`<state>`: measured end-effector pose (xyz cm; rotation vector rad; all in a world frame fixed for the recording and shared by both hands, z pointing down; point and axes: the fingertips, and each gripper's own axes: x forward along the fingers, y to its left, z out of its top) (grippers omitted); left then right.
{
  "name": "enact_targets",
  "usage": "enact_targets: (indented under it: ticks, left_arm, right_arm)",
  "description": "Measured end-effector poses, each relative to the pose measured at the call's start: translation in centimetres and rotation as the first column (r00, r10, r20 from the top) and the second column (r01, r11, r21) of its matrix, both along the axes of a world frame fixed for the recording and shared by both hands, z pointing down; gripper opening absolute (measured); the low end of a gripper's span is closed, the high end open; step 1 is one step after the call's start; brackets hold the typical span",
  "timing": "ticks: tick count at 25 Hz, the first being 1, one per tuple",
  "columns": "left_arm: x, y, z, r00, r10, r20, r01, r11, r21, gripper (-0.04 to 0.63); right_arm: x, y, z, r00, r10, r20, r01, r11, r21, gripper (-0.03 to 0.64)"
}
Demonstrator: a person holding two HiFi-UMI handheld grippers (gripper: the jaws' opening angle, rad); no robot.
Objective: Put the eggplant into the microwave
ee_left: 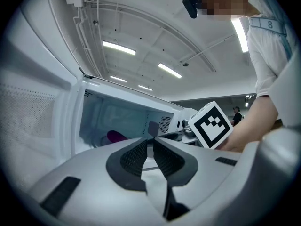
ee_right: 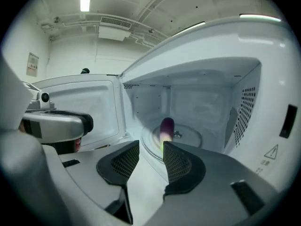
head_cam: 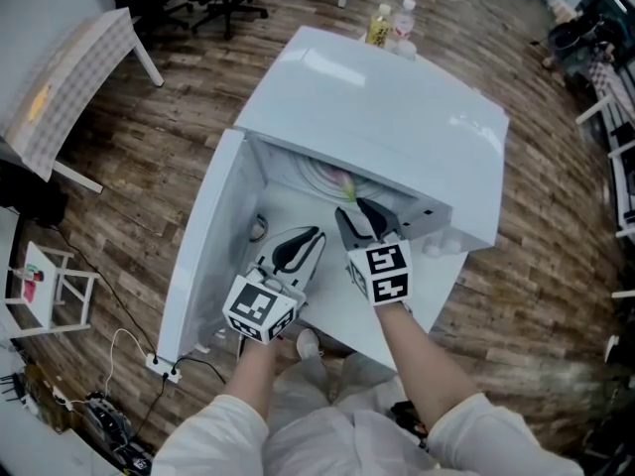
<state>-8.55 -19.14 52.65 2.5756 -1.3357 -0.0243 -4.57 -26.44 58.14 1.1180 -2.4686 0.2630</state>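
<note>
The microwave (head_cam: pixel 397 117) looks glossy and smooth, the floor (head_cam: pixel 189 137) wood-grained.

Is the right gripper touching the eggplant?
Apart. The right gripper view shows the right gripper with its jaws open and empty, and the eggplant lying farther back on the turntable.

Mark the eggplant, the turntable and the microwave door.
eggplant (ee_right: pixel 167 125), right gripper view, purple body.
turntable (ee_right: pixel 192 138), right gripper view, bare glass right of the eggplant.
microwave door (ee_right: pixel 89 105), right gripper view, inner panel.

The eggplant (ee_right: pixel 166 126) has its green end hidden behind the right gripper (ee_right: pixel 151 145).
</note>
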Motion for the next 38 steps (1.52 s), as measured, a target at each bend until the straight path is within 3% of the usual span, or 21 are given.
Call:
enact_targets:
  ticks: [10, 22, 31, 38]
  left_arm:
    - [0.7, 1.1, -0.9, 1.0, 0.014, 0.008, -0.015, 1.0, 0.009, 0.041]
    - [0.8, 3.9, -3.6, 0.999, 0.01, -0.045, -0.008, 0.999, 0.043, 0.041]
    - [2.3, 6.4, -7.2, 0.996, 0.086, -0.038, -0.082, 0.993, 0.089, 0.041]
    - [2.6, 9.4, -10.6, 0.988, 0.145, -0.057, -0.136, 0.982, 0.134, 0.041]
  right_arm:
    - [1.1, 3.4, -2.8, 0.998, -0.039, 0.039, 0.037, 0.998, 0.041, 0.176]
    - [2.4, 8.6, -6.6, 0.99, -0.116, 0.074, 0.109, 0.989, 0.097, 0.17]
    - [2.8, 11.8, -11.2, 0.973, -0.223, 0.053, 0.206, 0.952, 0.228, 0.084]
    - [4.5, 14.7, -13.7, 0.968, -0.241, 0.075, 0.214, 0.942, 0.259, 0.058]
